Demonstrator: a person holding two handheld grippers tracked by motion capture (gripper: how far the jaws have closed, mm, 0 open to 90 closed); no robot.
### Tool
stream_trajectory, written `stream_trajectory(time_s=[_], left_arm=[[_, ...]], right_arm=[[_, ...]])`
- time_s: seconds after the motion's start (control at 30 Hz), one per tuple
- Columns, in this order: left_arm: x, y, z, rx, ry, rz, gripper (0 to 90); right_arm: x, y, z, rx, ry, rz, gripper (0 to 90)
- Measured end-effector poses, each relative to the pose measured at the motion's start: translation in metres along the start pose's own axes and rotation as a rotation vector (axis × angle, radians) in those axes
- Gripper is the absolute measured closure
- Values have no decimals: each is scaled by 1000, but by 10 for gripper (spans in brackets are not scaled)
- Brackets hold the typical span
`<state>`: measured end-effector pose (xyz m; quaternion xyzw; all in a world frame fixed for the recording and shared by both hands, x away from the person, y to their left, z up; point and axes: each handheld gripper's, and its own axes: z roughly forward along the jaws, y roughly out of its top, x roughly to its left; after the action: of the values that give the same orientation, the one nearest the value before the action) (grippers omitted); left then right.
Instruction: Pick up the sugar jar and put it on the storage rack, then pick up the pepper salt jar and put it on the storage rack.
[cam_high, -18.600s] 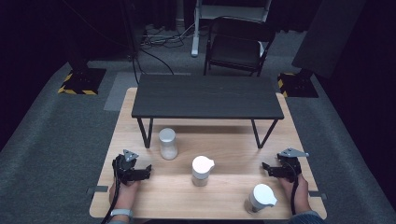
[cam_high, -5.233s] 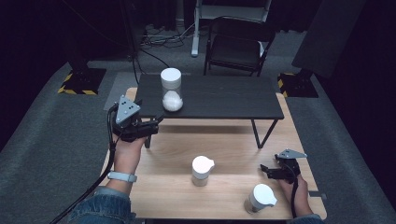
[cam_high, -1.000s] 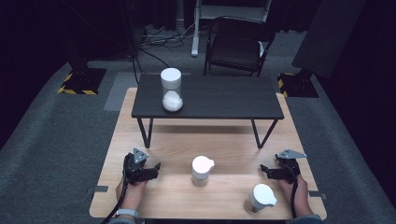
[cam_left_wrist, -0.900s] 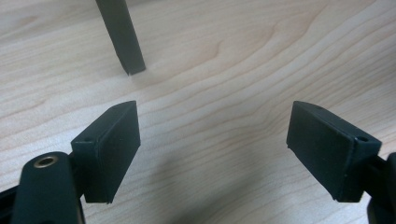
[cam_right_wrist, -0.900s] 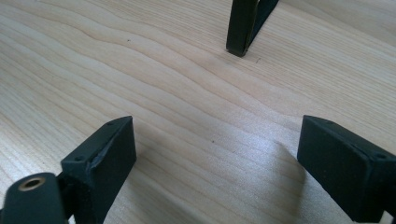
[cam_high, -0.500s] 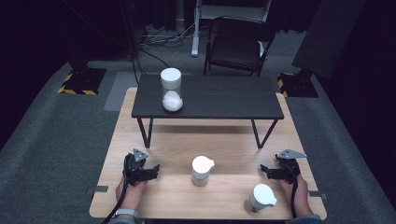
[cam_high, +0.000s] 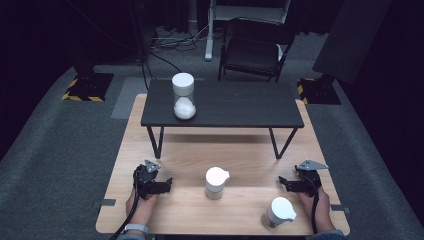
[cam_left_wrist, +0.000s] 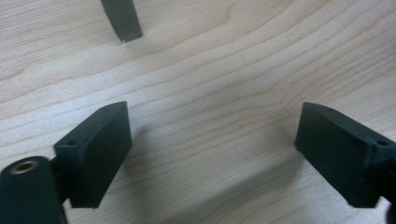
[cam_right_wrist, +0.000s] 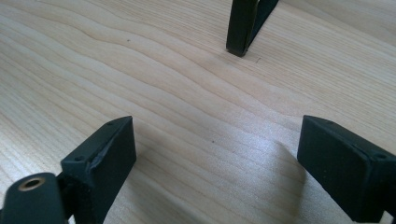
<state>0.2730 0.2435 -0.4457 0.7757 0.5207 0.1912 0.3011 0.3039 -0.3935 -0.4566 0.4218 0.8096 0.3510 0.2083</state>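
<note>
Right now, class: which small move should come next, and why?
Probably the left gripper, open and empty on the wooden table, reaches for the middle jar: one jar is already on the black shelf.

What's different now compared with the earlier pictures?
The white jar that stood on the wooden table near the left gripper now stands on the black raised shelf. The left gripper carried it there, let go, and came back to rest, open and empty. The right gripper, the middle jar and the near-right jar stayed put.
</note>
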Motion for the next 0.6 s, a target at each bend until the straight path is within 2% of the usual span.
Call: stream_trajectory(time_s=[0.13, 0.37, 0.6], left_arm=[[0, -1, 1, -2, -6, 8, 50], [0, -9, 3, -32, -12, 19, 5], [0, -10, 3, -33, -14, 17, 2]], right_arm=[[0, 0, 0, 0, 0, -1, 115], [0, 0, 0, 0, 0, 0, 115], [0, 0, 0, 0, 0, 0, 115]])
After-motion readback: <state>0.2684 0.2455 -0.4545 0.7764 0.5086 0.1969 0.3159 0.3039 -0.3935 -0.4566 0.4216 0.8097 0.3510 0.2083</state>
